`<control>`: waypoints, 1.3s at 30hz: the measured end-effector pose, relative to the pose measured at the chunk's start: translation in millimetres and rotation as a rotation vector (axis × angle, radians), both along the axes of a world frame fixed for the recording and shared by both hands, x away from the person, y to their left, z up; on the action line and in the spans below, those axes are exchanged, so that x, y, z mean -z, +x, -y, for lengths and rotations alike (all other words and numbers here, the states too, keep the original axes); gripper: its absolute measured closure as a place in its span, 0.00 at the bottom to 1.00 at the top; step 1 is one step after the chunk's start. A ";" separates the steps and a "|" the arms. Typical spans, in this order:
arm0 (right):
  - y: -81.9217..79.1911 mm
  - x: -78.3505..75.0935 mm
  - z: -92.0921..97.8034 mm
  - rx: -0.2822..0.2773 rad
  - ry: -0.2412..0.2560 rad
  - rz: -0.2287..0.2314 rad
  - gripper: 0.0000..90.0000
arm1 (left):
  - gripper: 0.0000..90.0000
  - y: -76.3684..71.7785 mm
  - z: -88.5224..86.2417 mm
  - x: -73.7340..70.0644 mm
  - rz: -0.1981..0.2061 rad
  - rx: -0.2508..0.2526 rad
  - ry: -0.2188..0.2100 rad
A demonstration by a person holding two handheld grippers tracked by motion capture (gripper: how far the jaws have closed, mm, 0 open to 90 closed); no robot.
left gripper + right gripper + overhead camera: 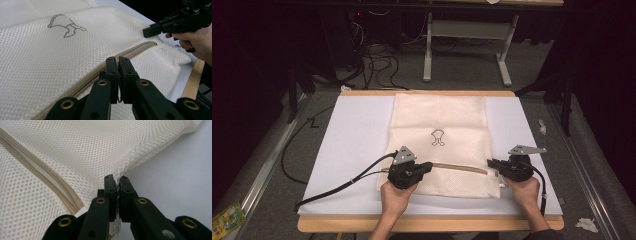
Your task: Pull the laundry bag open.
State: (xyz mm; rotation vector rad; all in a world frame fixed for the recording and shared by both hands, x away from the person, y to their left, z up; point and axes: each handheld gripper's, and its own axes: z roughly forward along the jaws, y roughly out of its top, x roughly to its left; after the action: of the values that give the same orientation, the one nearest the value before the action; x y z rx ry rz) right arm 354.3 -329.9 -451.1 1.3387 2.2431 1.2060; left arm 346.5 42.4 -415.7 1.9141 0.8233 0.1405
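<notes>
Both grippers on mesh bag

Mesh bag (439,145) lies flat on the white surface (357,145). My left gripper (117,59) is clenched at the zipper (135,51); can't tell if it grips anything. My right gripper (116,178) is grasping the bag's mesh edge, pulled up slightly.

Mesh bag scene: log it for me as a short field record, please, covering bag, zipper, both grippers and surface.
bag: cream mesh bag lying flat, small outline drawing on it
zipper: tan zipper running across the bag's near part
left gripper: left gripper jaws together over the zipper line
right gripper: right gripper shut on the bag's edge mesh
surface: white board on a wooden table
</notes>
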 end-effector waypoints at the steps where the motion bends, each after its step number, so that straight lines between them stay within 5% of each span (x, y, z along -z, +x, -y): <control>1: 0.1 0.0 -0.1 0.000 0.000 0.000 0.97 | 0.97 0.0 0.0 0.0 0.000 0.000 -0.002; 35: 1.5 -1.1 0.1 0.003 -0.006 0.000 0.98 | 0.97 -2.9 -24.4 -2.5 0.015 -0.057 -0.035; 39: 1.7 -1.6 0.1 0.009 -0.014 -0.006 0.98 | 0.97 -5.6 -28.6 -4.4 0.041 -0.083 -0.001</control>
State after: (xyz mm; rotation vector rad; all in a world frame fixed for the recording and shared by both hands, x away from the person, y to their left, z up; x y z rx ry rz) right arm 356.0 -330.1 -449.5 1.3482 2.2427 1.1828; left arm 340.9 71.0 -411.3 1.8709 0.8754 0.2298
